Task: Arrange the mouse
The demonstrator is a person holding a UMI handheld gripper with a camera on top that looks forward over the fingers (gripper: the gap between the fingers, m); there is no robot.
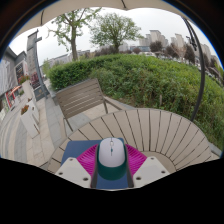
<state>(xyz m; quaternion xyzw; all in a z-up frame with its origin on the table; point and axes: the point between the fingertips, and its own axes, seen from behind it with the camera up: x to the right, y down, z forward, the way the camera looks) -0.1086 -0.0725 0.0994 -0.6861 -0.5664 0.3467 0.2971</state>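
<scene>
White-and-teal oval computer mouse (111,157) sits between fingers of hand-held gripper (111,170), on dark blue rectangular mat (75,150) atop round slatted wooden table (150,125). Mouse long axis runs straight along fingers, nose pointing away. Magenta pads (88,160) flank mouse closely both sides; contact unclear, so cannot tell whether gripped. Wooden slatted chair (82,98) beyond mat, well apart.

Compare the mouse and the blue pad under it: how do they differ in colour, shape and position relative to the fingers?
The mouse is white with a dark green rear; the mouse pad is plain blue. The mouse is rounded and domed; the mouse pad lies flat and rectangular. The mouse sits between the fingers of the gripper, while the mouse pad spreads out past them. Both rest on the slatted wooden table.
</scene>
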